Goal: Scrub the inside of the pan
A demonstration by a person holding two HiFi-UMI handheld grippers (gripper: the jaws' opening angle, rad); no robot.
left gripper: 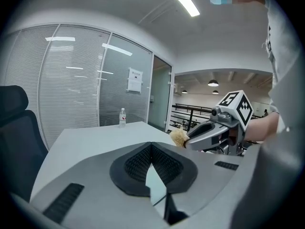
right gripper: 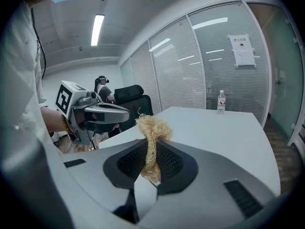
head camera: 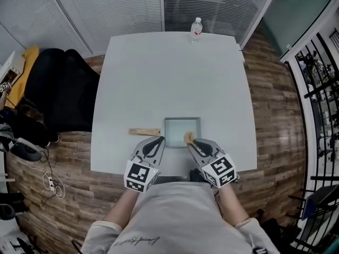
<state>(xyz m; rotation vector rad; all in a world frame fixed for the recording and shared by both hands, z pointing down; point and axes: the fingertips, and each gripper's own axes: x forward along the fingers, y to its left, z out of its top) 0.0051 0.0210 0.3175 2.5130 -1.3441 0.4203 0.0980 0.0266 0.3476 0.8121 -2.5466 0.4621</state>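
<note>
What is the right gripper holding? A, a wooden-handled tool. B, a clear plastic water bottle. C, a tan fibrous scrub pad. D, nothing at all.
C: in the right gripper view, the right gripper is shut on the tan fibrous scrub pad, which sticks out past its tips.

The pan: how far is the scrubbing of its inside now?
Done: the right claw is shut on a fibre scrubber. In hand: the scrubber hangs over the near edge of the pan; whether it touches, I cannot tell. The left claw is shut, empty, beside it. Left: the scrubbing of the inside itself, it seems.
</note>
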